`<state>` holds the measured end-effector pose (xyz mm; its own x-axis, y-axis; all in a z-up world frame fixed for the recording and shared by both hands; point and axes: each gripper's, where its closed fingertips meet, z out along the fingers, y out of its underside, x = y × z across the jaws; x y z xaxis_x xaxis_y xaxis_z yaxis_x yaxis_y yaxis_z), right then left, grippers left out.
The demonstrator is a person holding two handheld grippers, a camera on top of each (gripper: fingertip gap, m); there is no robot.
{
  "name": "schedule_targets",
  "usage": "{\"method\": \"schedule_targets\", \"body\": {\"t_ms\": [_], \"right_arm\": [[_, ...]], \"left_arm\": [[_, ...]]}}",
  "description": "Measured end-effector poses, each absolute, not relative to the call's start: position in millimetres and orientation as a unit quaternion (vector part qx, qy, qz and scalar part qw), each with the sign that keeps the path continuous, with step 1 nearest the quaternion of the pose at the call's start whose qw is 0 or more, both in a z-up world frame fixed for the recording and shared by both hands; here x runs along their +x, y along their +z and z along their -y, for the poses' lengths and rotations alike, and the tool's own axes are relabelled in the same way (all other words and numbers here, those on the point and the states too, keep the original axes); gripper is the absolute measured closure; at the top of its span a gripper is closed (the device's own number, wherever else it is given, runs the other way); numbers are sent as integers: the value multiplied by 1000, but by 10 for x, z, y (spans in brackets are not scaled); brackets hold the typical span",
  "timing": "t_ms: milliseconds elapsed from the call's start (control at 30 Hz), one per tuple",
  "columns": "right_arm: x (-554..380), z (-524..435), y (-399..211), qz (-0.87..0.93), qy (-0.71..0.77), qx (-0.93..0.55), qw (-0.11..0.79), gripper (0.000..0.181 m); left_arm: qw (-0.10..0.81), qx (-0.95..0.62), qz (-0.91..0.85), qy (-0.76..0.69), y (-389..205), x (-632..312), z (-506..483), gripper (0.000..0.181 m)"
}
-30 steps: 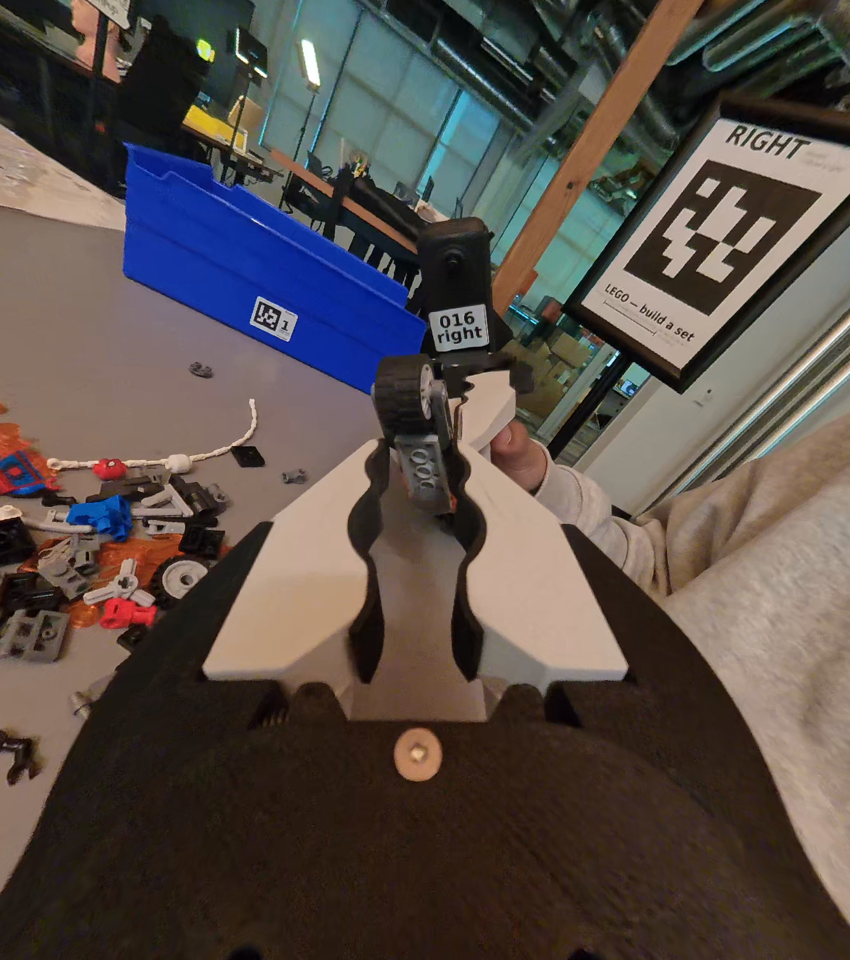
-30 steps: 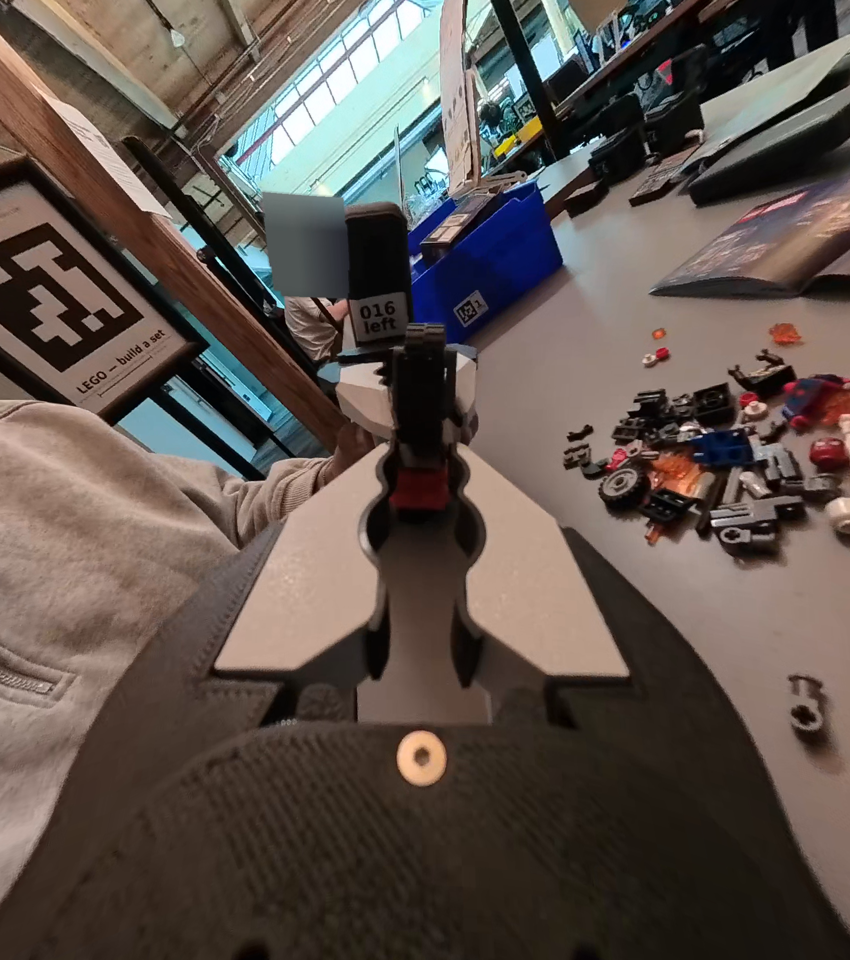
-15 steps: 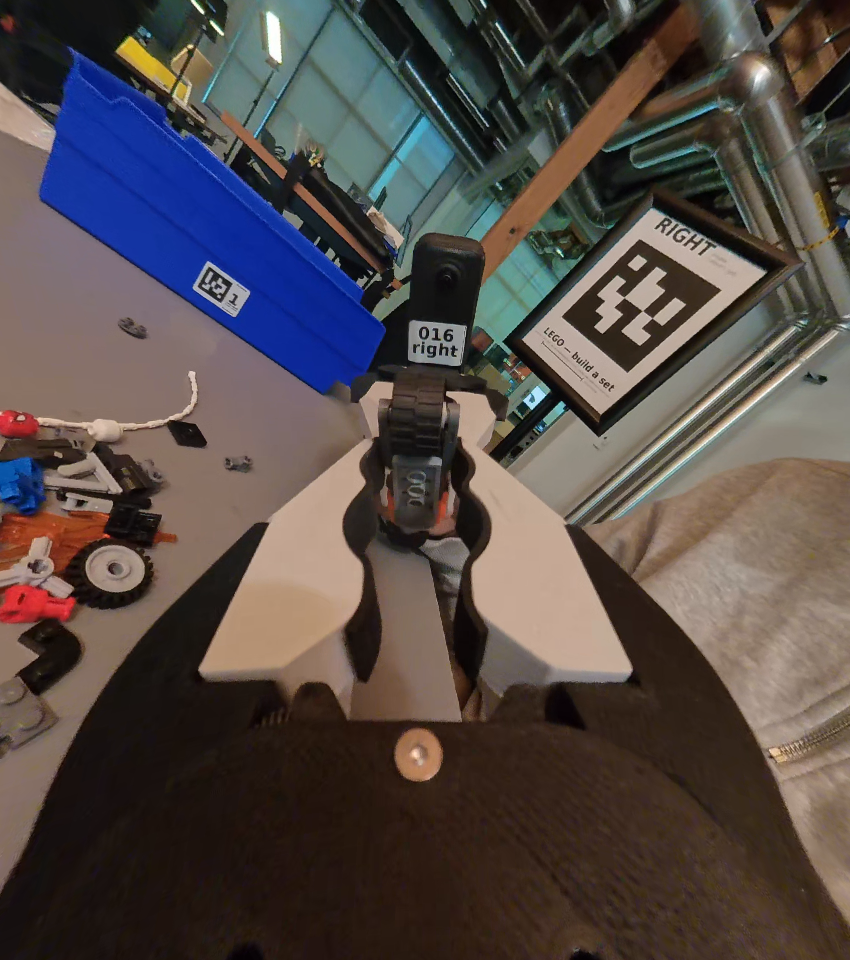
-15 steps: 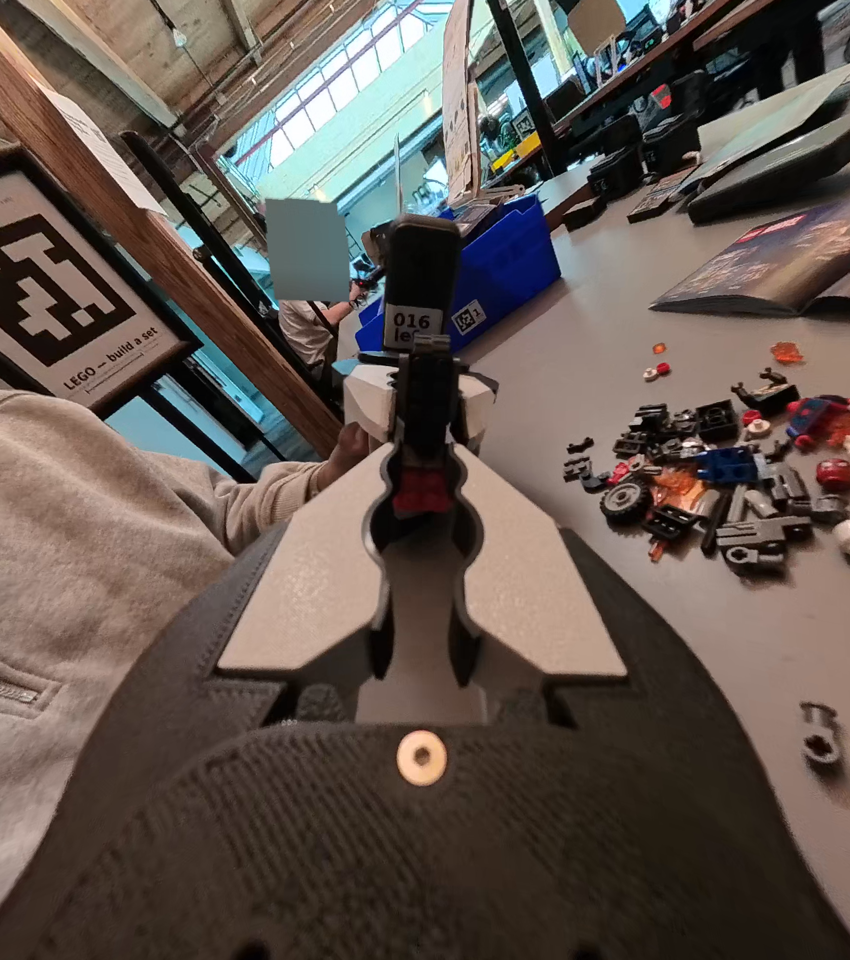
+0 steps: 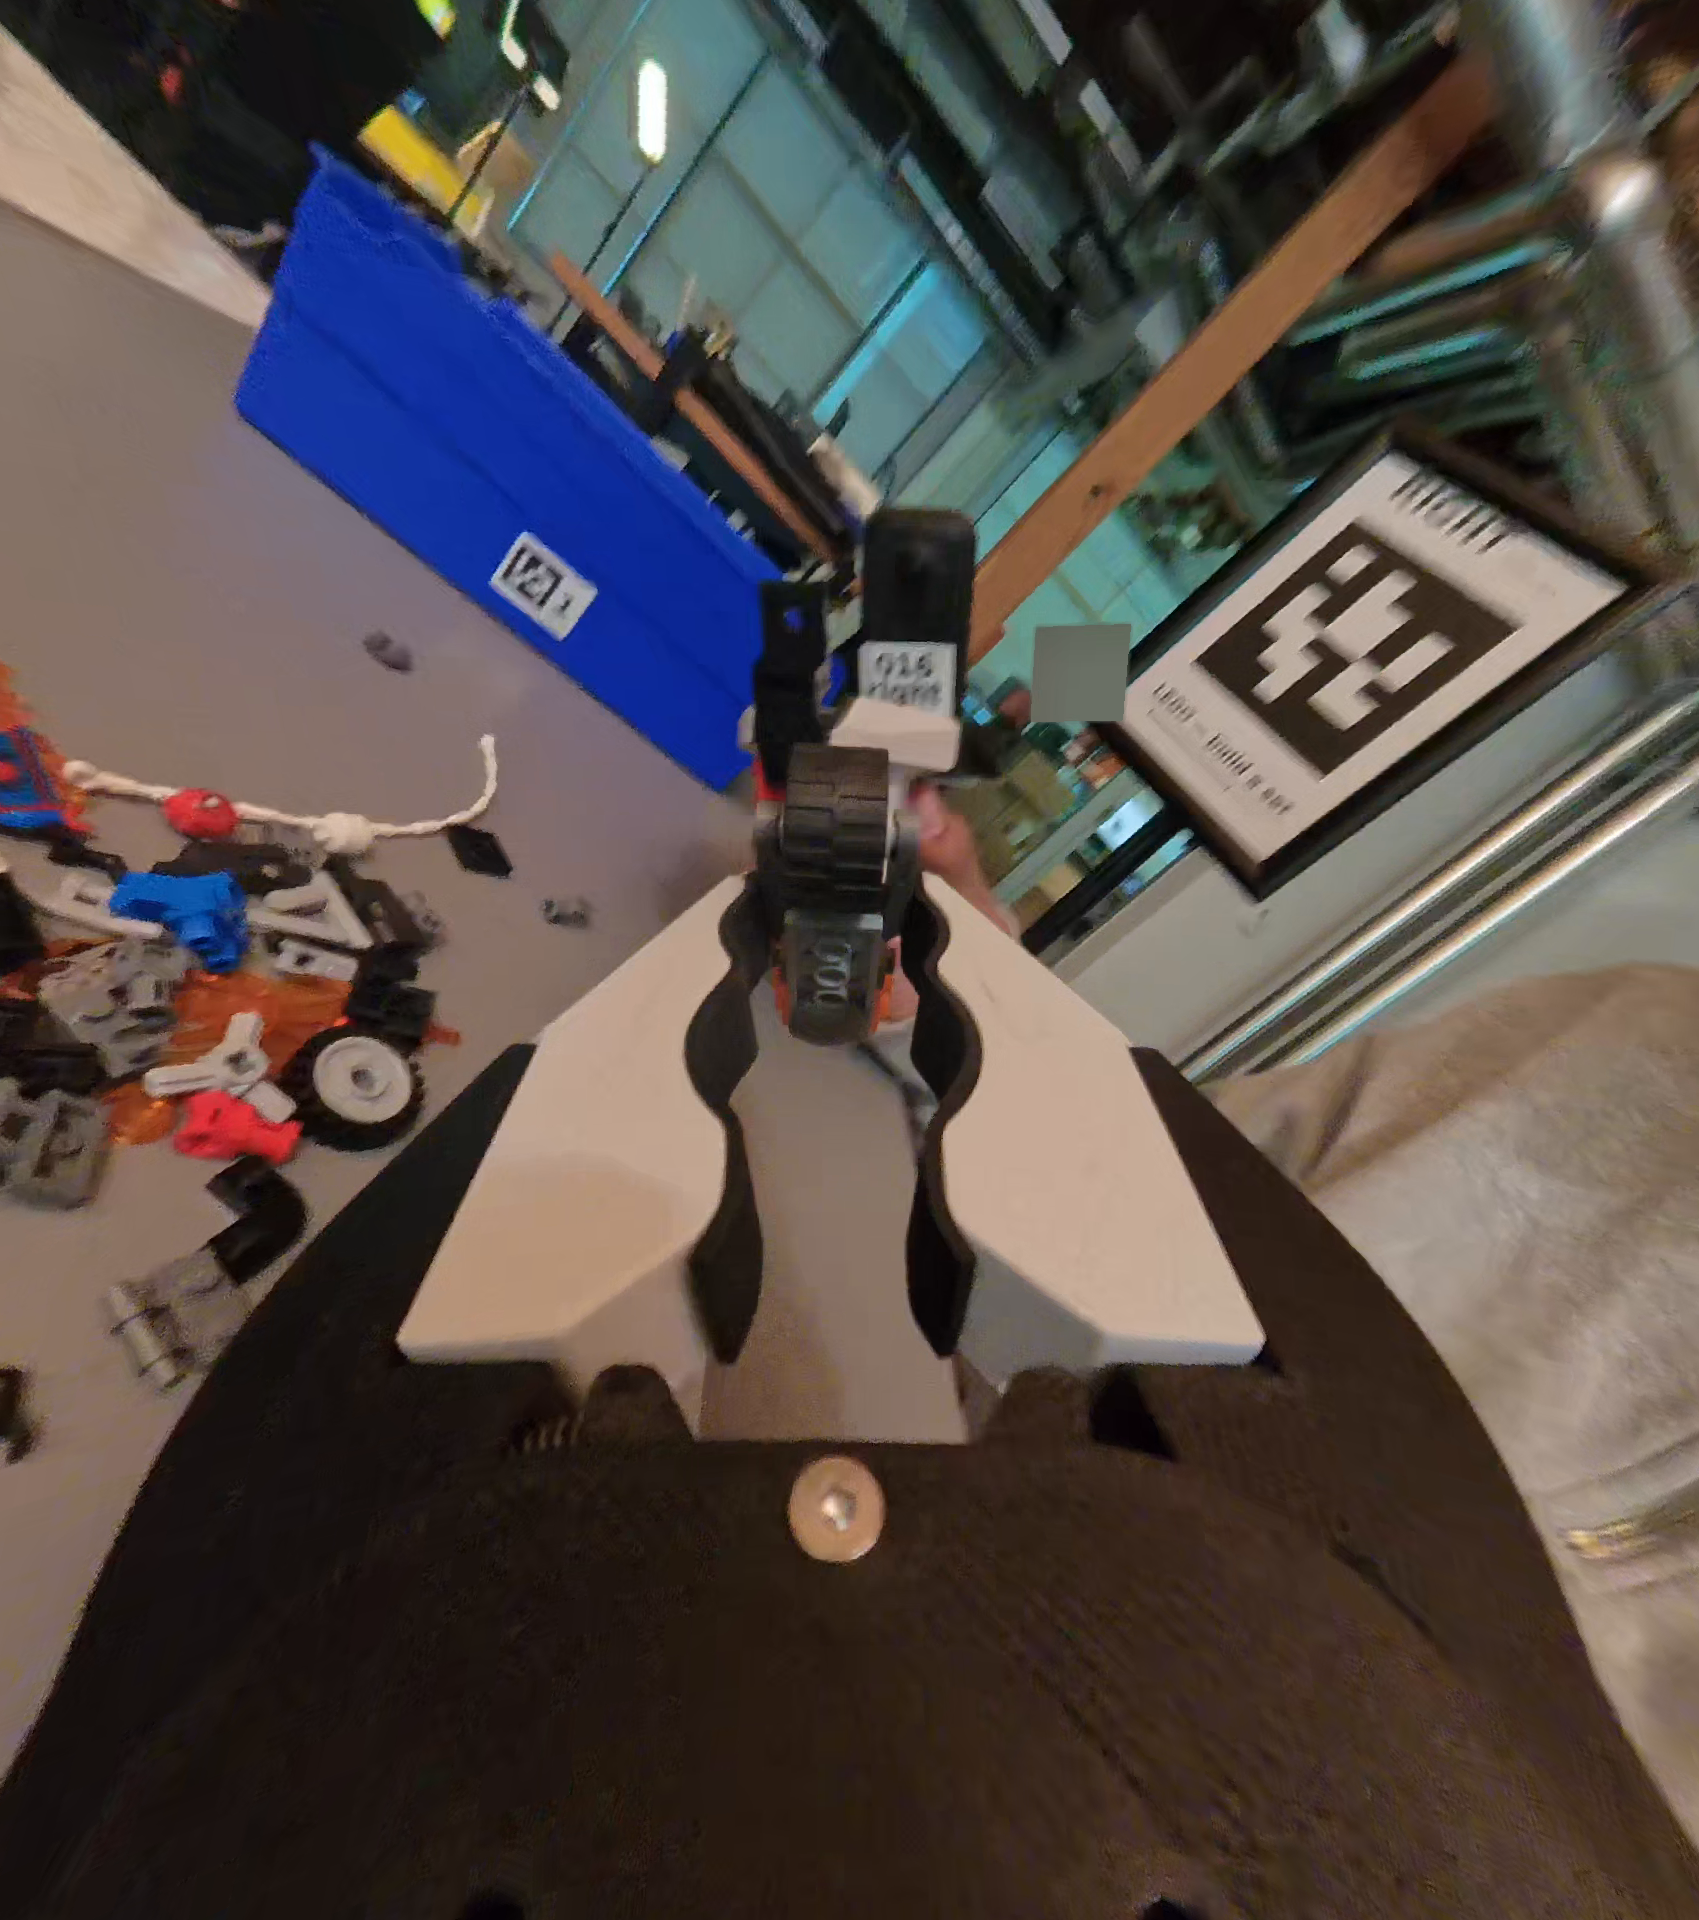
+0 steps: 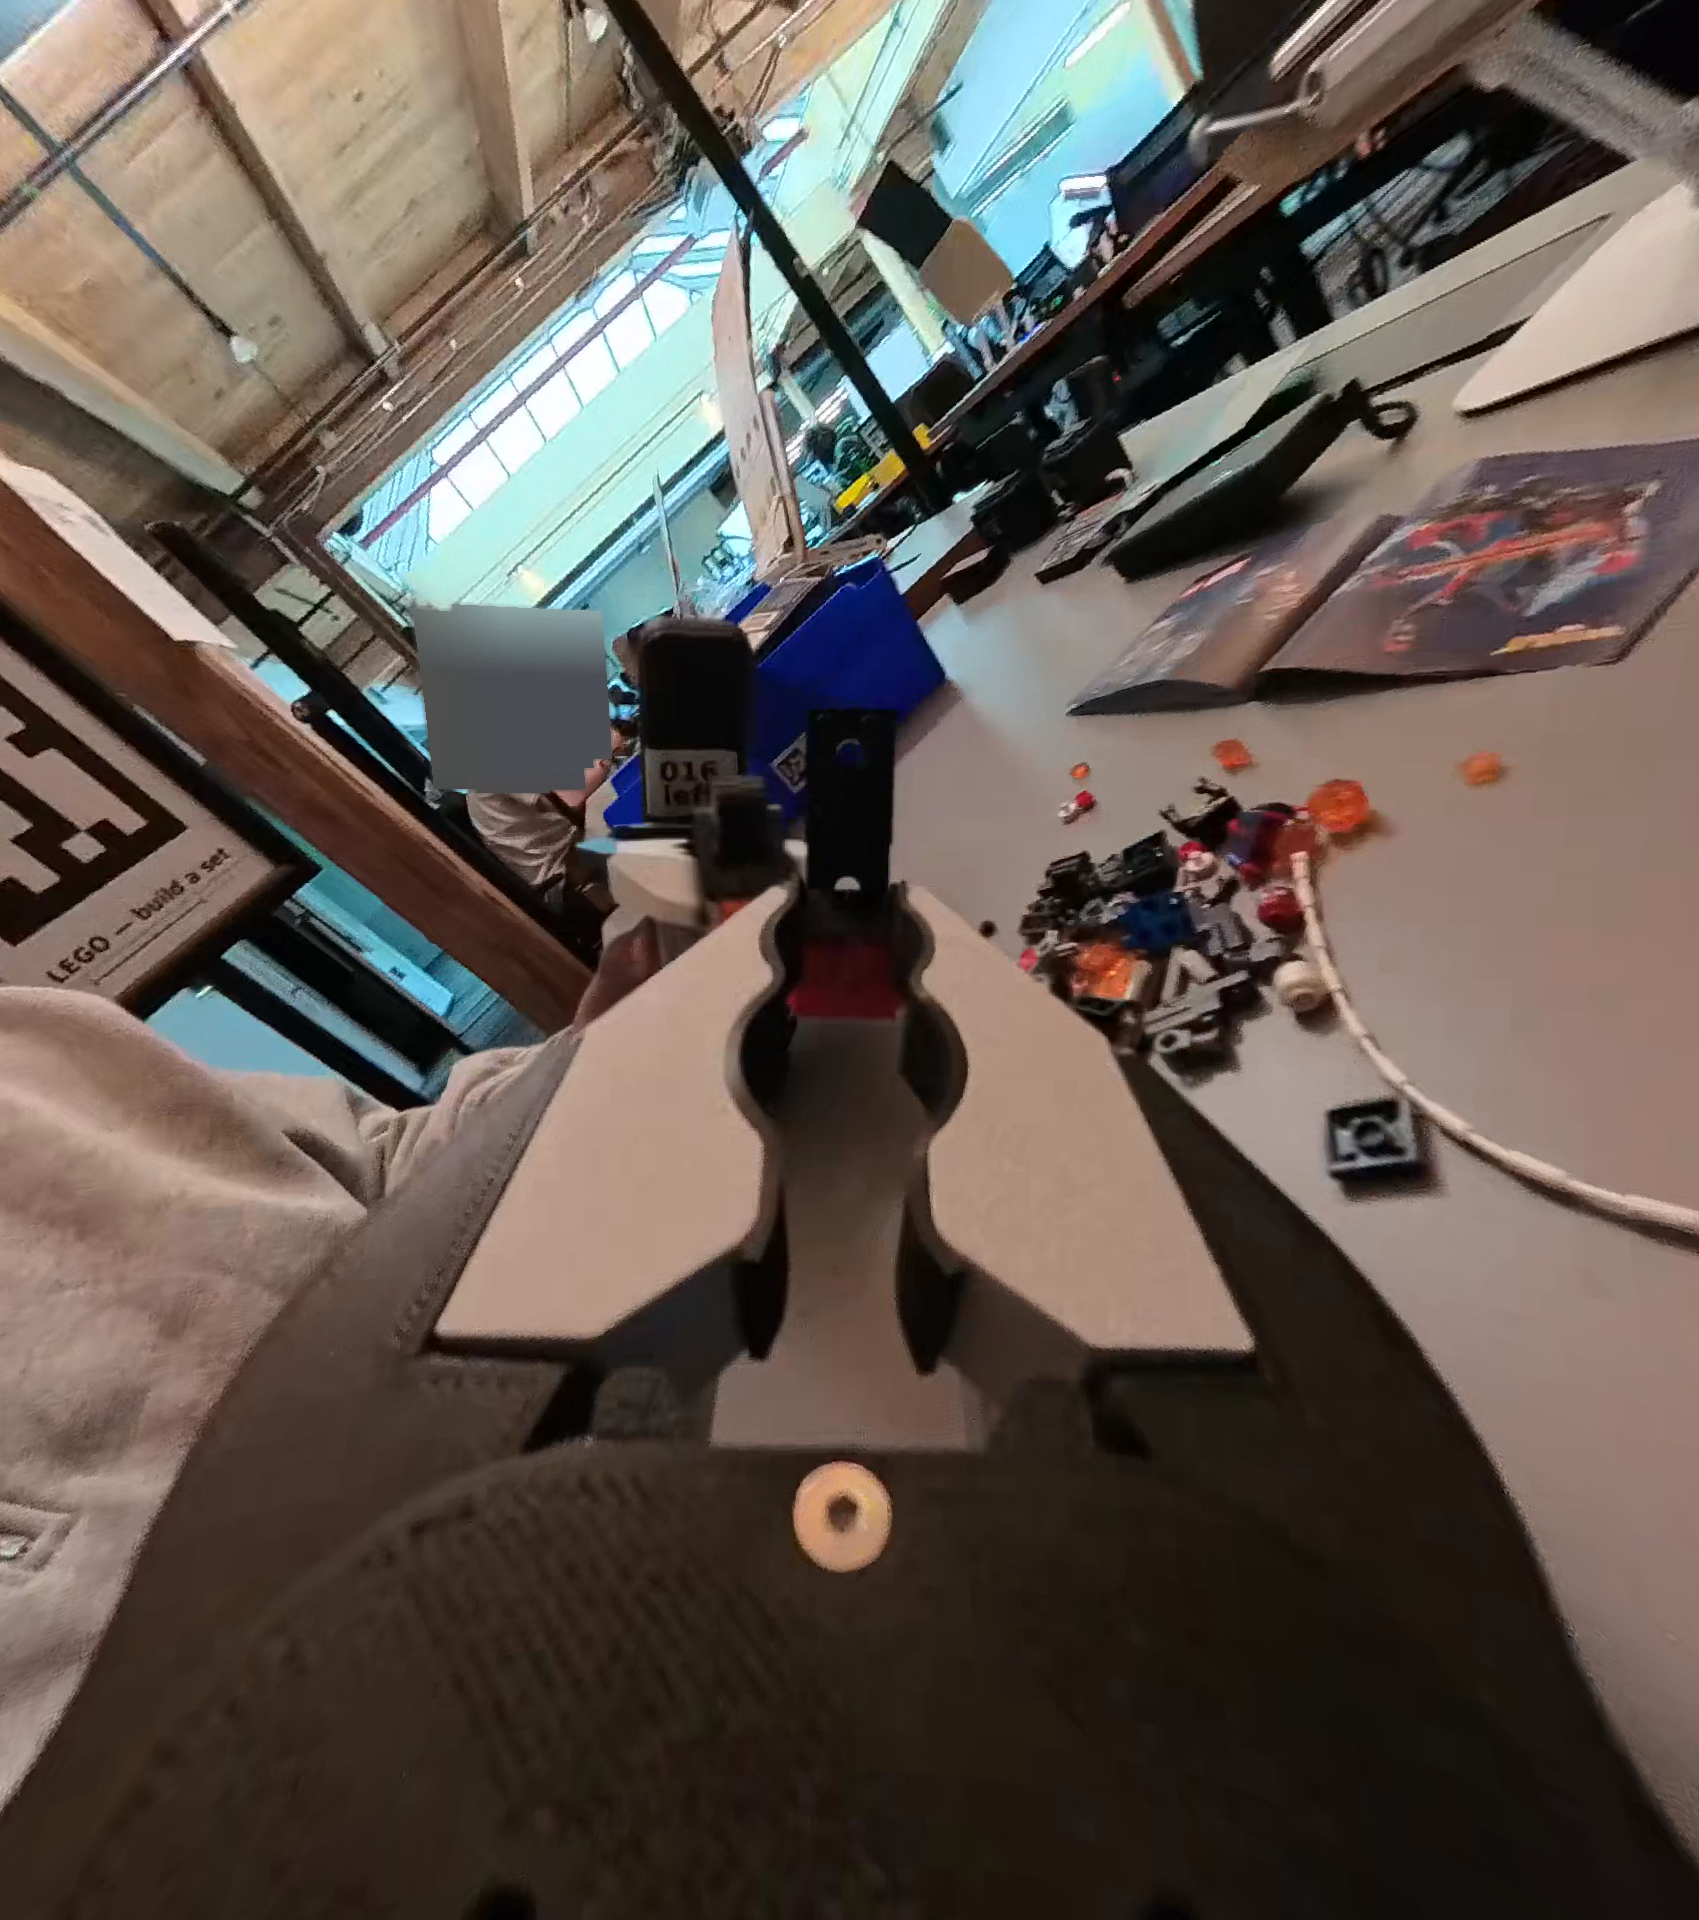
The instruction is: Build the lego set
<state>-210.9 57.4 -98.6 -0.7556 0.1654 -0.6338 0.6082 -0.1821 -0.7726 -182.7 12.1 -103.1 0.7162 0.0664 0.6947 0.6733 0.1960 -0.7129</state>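
In the left wrist view my left gripper [image 5: 829,914] is shut on a small wheel assembly [image 5: 834,831], a black tyre on a grey brick with some orange. Just beyond it stands the right gripper [image 5: 902,727], holding an upright black piece [image 5: 788,675]. In the right wrist view my right gripper [image 6: 847,914] is shut on a black and red brick assembly [image 6: 850,810]. The left gripper [image 6: 668,883] faces it a little to the left, with the wheel assembly [image 6: 741,831] beside the black piece. Both are held above the grey table [image 5: 97,520].
A pile of loose bricks [image 5: 149,987] [image 6: 1167,935] and a white rope [image 5: 357,821] lie on the table. A blue bin [image 5: 471,416] [image 6: 845,655] stands behind. An open booklet [image 6: 1447,613] lies farther back. Framed marker signs [image 5: 1344,665] [image 6: 24,810] and a person's grey sleeve [image 6: 97,1195] are close. Spacing between my two grippers at the tips: around 6 cm.
The two held pieces were in line, tip to tip; now they sit side by side, the black piece offset from the wheel. Both views have tilted and shifted.
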Motion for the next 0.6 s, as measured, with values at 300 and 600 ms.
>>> {"method": "schedule_targets", "body": {"t_ms": [300,600], "right_arm": [[-1975,-406,-1121,-661,-676,275,175,168],[-1883,-184,-1421,-771,-583,247,64,168]], "left_arm": [[579,-707,370,-165,-1562,-1862,-202,157],[523,-732,401,-170,-1769,-1847,-187,149]]}}
